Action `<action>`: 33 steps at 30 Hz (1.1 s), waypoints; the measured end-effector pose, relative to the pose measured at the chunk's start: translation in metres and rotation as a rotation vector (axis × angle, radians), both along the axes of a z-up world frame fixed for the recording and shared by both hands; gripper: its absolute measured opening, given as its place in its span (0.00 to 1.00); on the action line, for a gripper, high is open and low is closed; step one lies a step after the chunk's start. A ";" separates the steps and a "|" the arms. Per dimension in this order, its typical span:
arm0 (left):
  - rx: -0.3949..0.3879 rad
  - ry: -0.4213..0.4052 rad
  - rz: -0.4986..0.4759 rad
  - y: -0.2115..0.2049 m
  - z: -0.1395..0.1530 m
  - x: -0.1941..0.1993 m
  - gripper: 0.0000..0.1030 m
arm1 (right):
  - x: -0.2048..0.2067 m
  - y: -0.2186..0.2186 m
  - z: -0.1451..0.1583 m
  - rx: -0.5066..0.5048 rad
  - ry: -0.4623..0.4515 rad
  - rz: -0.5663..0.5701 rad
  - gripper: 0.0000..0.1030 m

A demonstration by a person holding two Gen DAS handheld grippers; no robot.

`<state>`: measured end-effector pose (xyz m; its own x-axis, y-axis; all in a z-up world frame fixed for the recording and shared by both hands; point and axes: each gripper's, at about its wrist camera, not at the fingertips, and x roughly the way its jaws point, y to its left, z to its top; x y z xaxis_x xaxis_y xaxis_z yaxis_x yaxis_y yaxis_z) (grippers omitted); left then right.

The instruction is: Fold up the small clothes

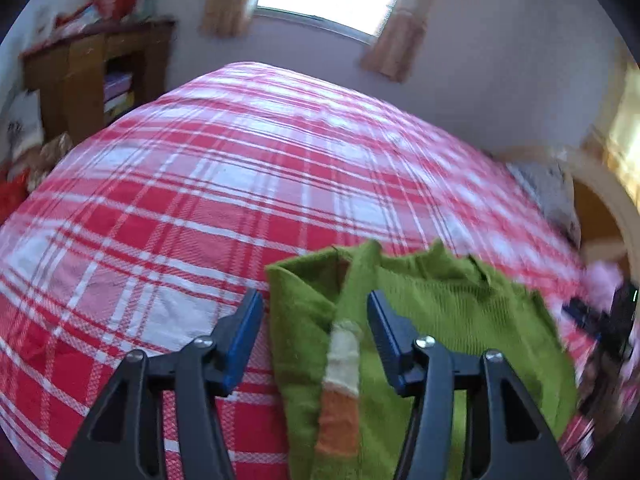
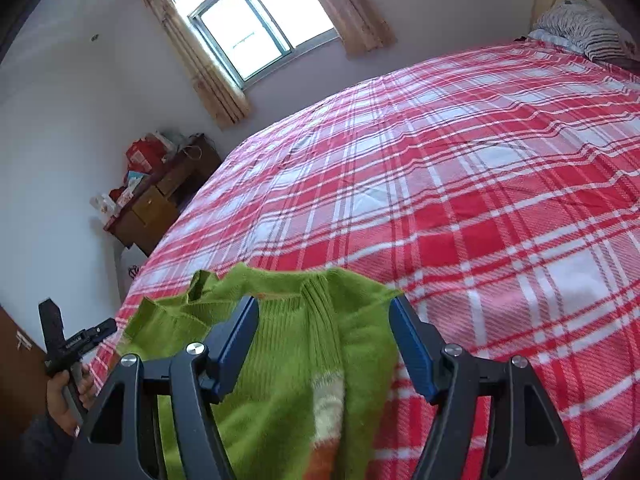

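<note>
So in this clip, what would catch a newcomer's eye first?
Most likely the bright green sweater with its white and orange stripe, lying on the near edge of the bed between both pairs of open tongs, left and right. Then the red and white checked bedspread that fills most of both views. Behind it, a bright window with beige curtains glows on the far wall.
</note>
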<state>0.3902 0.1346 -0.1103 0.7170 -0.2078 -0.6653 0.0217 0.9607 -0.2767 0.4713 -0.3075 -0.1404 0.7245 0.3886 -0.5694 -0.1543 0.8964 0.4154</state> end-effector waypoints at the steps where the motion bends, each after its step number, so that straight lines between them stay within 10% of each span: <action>1: 0.041 -0.012 -0.018 -0.008 0.001 0.001 0.55 | 0.000 0.002 -0.001 -0.020 0.007 0.010 0.66; 10: 0.267 0.029 -0.100 -0.049 -0.019 0.019 0.54 | 0.007 0.064 -0.014 -0.403 0.045 0.137 0.49; 12: 0.240 0.061 -0.129 -0.048 -0.029 0.025 0.06 | 0.018 0.069 -0.027 -0.446 0.109 0.144 0.08; 13: 0.224 0.070 -0.134 -0.048 -0.029 0.026 0.07 | 0.019 0.069 -0.029 -0.455 0.112 0.140 0.06; 20: 0.141 -0.057 -0.039 -0.031 -0.008 0.011 0.06 | 0.004 0.058 0.007 -0.413 -0.051 0.075 0.05; 33: 0.172 0.043 0.041 -0.031 -0.029 0.029 0.16 | 0.035 0.055 -0.030 -0.422 0.065 0.011 0.09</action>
<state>0.4189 0.1038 -0.1396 0.6928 -0.0599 -0.7187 -0.0266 0.9937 -0.1086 0.5064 -0.2530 -0.1708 0.6790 0.1193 -0.7244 -0.1505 0.9884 0.0217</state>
